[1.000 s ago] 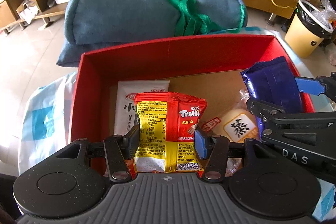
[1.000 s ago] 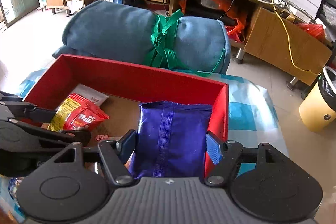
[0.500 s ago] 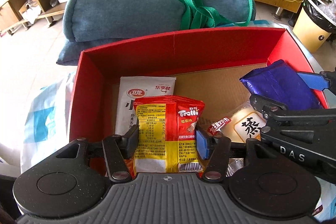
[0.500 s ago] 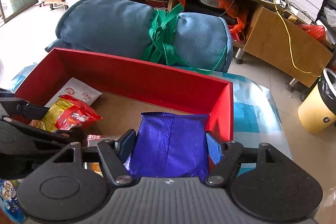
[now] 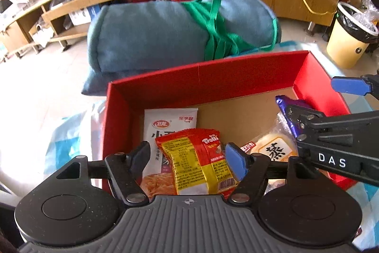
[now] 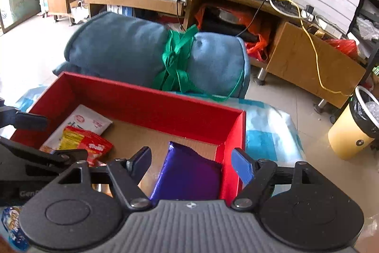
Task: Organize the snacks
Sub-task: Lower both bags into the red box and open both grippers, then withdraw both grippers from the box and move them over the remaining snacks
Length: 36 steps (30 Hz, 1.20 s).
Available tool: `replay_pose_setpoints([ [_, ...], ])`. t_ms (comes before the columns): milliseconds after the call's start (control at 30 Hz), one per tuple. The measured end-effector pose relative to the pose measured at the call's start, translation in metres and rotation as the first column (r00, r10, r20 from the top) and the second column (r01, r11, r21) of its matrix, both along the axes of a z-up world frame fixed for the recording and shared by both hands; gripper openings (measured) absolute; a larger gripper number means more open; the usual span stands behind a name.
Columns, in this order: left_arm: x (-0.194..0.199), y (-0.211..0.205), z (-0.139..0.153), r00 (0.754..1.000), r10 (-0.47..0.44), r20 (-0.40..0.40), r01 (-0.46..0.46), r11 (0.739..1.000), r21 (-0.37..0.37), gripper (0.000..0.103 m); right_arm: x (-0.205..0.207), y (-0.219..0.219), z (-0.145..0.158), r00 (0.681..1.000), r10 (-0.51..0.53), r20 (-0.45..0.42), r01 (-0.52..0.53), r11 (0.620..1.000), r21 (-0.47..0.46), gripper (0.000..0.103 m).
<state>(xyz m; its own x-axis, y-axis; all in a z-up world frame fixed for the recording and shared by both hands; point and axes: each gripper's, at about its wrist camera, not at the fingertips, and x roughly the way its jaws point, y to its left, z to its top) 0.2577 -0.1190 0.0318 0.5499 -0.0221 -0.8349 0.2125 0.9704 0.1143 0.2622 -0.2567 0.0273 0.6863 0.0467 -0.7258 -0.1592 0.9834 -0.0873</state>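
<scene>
- The red box [image 5: 213,77] sits open on a blue-and-white checked cloth [image 6: 265,129]; its floor is bare brown cardboard in the middle.
- The left hand-held gripper [image 5: 187,158] is over the near left part of the box with its fingers spread wide. The red-and-yellow Trolli packet [image 5: 196,160] lies between them, and a gap shows on each side, so neither finger presses it.
- The Trolli packet lies partly on top of the white snack packet [image 5: 163,129], which lies flat against the left inner wall of the box.
- The right hand-held gripper [image 6: 191,163] is also wide open, over the box's right end. Its right-hand finger is outside the red wall and its left-hand finger is above the cardboard floor.
- The purple packet [image 6: 187,177] lies inside the box in the near right corner, one long edge against the right wall. It lies below the open fingers and neither touches it.
- In the left wrist view, a clear-wrapped bun with a black character on its label [image 5: 272,148] lies near the box's right side, partly hidden behind the right gripper's body.
- Beyond the far wall of the box lies a rolled blue cushion [image 6: 142,51] bound with a green strap [image 6: 177,56].
- A yellow bin with a black liner [image 6: 353,127] stands on the floor to the right, well apart from the box.
</scene>
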Motion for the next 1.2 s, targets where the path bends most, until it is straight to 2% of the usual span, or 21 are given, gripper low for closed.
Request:
replay_pose_setpoints([
  [133,-0.012,0.004,0.012,1.0,-0.013,0.024,0.014,1.0,-0.028,0.078,-0.008,0.002,0.01,1.0,0.005,0.02,-0.005,1.0,0.012,0.071],
  [333,-0.031,0.007,0.026,0.997,-0.037,0.074,0.039,0.999,-0.029,0.081,-0.025,0.006,0.024,0.999,0.014,0.05,-0.014,1.0,0.004,0.071],
  [567,-0.051,0.013,0.035,0.995,-0.036,0.095,0.041,0.998,-0.043,0.084,-0.049,0.009,0.033,0.999,-0.009,0.041,0.008,1.0,0.016,0.071],
  [967,-0.096,0.024,0.027,0.998,-0.064,-0.004,0.064,0.996,-0.06,0.086,-0.103,0.016,0.02,0.998,-0.007,-0.066,0.011,0.999,0.052,0.071],
  [1200,-0.132,0.038,0.014,0.995,-0.071,-0.068,0.065,0.994,-0.088,0.087,-0.138,0.03,0.008,0.993,0.018,-0.121,-0.014,0.999,0.035,0.071],
])
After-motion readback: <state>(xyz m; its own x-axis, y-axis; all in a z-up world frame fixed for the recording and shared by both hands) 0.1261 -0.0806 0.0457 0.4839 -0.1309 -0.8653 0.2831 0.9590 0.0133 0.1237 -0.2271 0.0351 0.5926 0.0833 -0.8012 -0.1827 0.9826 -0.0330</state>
